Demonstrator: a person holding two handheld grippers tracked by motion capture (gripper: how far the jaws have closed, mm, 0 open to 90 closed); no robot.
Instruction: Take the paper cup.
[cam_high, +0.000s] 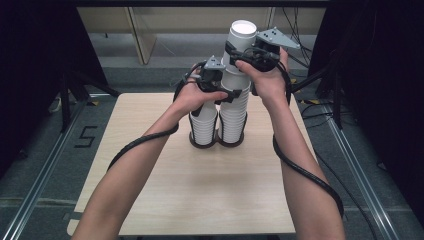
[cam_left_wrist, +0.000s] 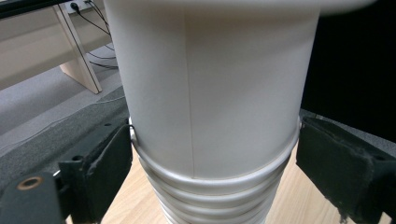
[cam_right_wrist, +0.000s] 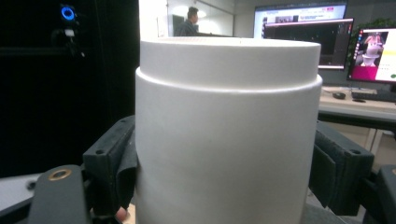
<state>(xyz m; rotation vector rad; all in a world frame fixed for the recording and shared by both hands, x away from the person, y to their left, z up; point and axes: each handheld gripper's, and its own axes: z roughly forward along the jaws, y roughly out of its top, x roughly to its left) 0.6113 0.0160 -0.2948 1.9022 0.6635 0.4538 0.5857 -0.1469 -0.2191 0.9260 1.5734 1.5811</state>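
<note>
Two stacks of white paper cups stand bottom up on the wooden table (cam_high: 200, 195), in black ring holders (cam_high: 216, 143). The left stack (cam_high: 203, 126) is short; the right stack (cam_high: 234, 117) is tall. My right gripper (cam_high: 240, 52) is shut on the top cup (cam_high: 243, 35) of the tall stack; in the right gripper view the cup (cam_right_wrist: 224, 140) sits between both pads (cam_right_wrist: 126, 168). My left gripper (cam_high: 234, 90) is lower down, shut on the tall stack. In the left gripper view its pads (cam_left_wrist: 105, 163) press the rolled rims (cam_left_wrist: 210, 186) just below the top cup's wall (cam_left_wrist: 210, 84).
The table's front half is bare wood. Both forearms reach in from the bottom, each trailing a black cable (cam_high: 305, 170). Rails and dark stands flank the table. Monitors (cam_right_wrist: 303, 32) and a desk stand far behind in the right gripper view.
</note>
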